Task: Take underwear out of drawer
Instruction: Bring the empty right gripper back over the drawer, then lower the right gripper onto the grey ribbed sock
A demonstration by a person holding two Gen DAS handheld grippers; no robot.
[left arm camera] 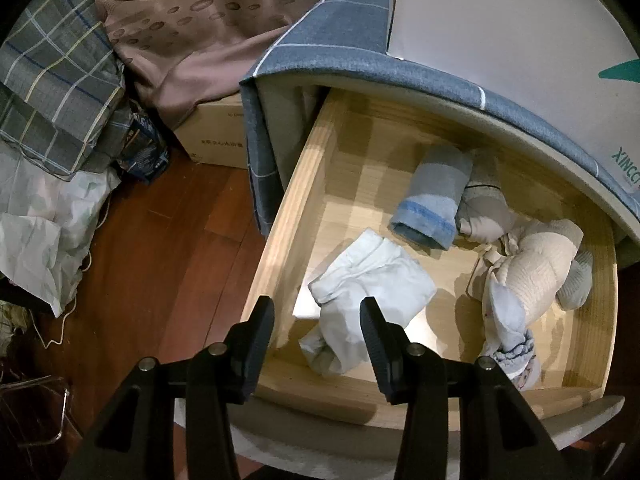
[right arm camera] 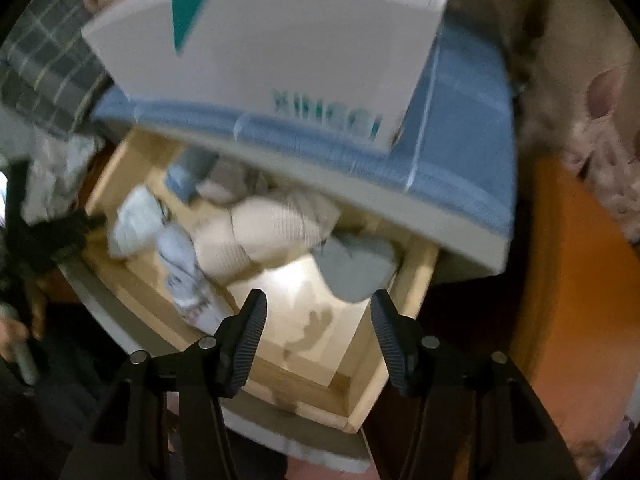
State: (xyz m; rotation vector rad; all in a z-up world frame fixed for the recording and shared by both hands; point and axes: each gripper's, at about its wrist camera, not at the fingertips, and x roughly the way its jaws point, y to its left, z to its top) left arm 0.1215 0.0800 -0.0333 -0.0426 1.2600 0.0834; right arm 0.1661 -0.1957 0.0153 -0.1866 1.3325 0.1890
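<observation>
The wooden drawer (left arm camera: pixel 280 216) is pulled open and holds several rolled garments. White underwear (left arm camera: pixel 368 292) lies near the front left, and my left gripper (left arm camera: pixel 318 320) is open just above its near end. A blue-grey roll (left arm camera: pixel 432 196), a beige padded piece (left arm camera: pixel 536 272) and a pale printed piece (left arm camera: pixel 508 336) lie to the right. The right wrist view is blurred: my right gripper (right arm camera: pixel 318 320) is open above the drawer's front right corner (right arm camera: pixel 360 380), near a grey garment (right arm camera: pixel 356 268) and the beige piece (right arm camera: pixel 248 240).
A white box (left arm camera: pixel 500 20) sits on the blue checked cloth (left arm camera: pixel 352 32) covering the cabinet top. On the wooden floor (left arm camera: pixel 160 240) at left are a cardboard box (left arm camera: pixel 216 136), plaid fabric (left arm camera: pixel 52 80) and white bags (left arm camera: pixel 40 220). The left gripper shows dark at the left of the right wrist view (right arm camera: pixel 48 236).
</observation>
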